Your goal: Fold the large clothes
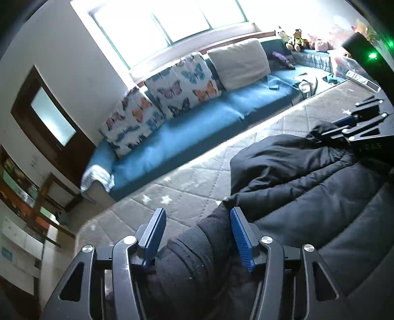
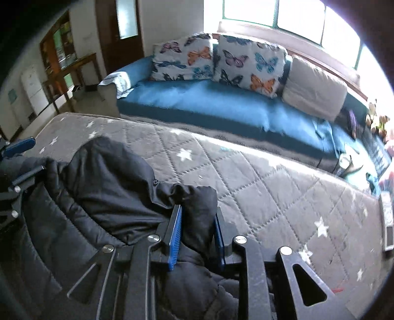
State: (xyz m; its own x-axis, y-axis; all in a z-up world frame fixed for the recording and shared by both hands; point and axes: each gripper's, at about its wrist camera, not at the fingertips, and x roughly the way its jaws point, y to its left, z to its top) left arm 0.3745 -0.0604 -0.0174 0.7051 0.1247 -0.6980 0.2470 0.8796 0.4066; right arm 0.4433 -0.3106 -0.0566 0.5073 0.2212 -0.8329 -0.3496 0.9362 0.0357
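A black padded jacket point(image 1: 307, 187) is seen from the left wrist camera, heaped on a grey quilted mattress point(image 1: 187, 187) patterned with white stars. The left gripper point(image 1: 197, 236) is shown with its blue-padded fingers point(image 1: 242, 240) held apart, a rolled sleeve or cuff of the jacket lying between them; whether the pads press the cloth cannot be told. At the far right of this view the right gripper point(image 1: 354, 123) is glimpsed side-on at the jacket's far end, its fingers close together. A blue sofa point(image 1: 187, 130) is set just beyond the mattress, lined with two butterfly-print cushions point(image 1: 183, 85) and a plain beige cushion point(image 1: 240, 64). Stuffed toys point(image 1: 299, 39) are ranged on the sill beneath a bright window point(image 1: 172, 19), and a dark door point(image 1: 49, 123) is seen at left.

From the right wrist camera, the right gripper point(image 2: 197, 236) is shown with its fingers point(image 2: 174, 236) drawn in against a thick fold of the jacket point(image 2: 106, 187), the cloth clamped between the blue pads. The rest of the garment is spread to the left across the mattress point(image 2: 283, 197). The left gripper point(image 2: 18, 157) is partly caught at the left edge, at the jacket's other end. The sofa point(image 2: 209, 103) and butterfly cushions point(image 2: 248, 64) are seen behind, with the beige cushion point(image 2: 315, 88) to their right.
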